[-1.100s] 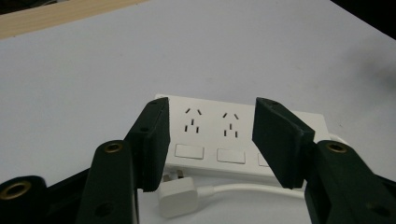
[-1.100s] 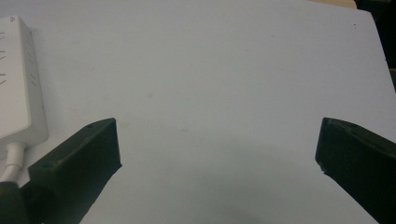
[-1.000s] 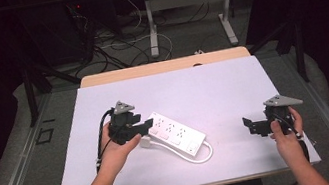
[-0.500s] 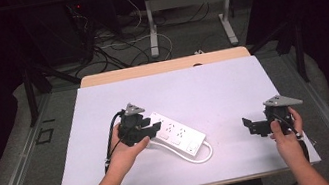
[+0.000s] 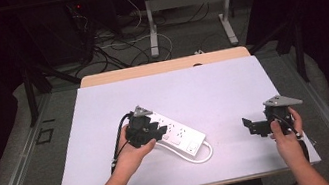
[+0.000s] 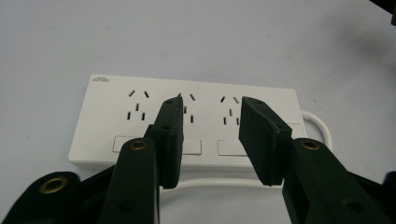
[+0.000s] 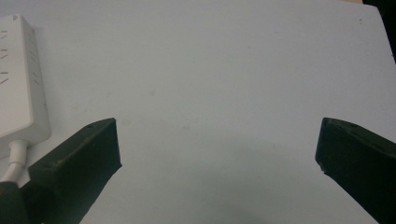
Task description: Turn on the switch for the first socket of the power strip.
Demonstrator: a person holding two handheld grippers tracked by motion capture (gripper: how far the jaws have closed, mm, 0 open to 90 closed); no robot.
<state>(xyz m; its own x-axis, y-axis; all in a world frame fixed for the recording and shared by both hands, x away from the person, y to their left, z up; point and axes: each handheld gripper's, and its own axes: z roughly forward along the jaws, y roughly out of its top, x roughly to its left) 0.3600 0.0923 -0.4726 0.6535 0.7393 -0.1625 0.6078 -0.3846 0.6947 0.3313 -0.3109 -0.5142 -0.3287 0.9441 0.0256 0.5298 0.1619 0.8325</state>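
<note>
Pale matte sheet covers the table (image 5: 232, 86), with a strip of light wood showing along the far edge and dark floor with loose cables beyond. White power strip (image 5: 177, 133) lies flat left of centre, angled, a smooth rectangular plastic block with rounded corners; left gripper view shows three socket groups with a flat rectangular switch below each, and small grey lettering at one corner. Its white cord (image 5: 204, 153) loops round from the near end. Left gripper (image 6: 210, 135) hovers over the strip's near long side, matte black jaws partly apart, flanking the middle socket, clasping nothing. Right gripper (image 7: 217, 149) sits well apart toward the table's right edge, jaws spread wide over bare sheet, empty. Grey three-cornered plate tops each gripper.
</note>
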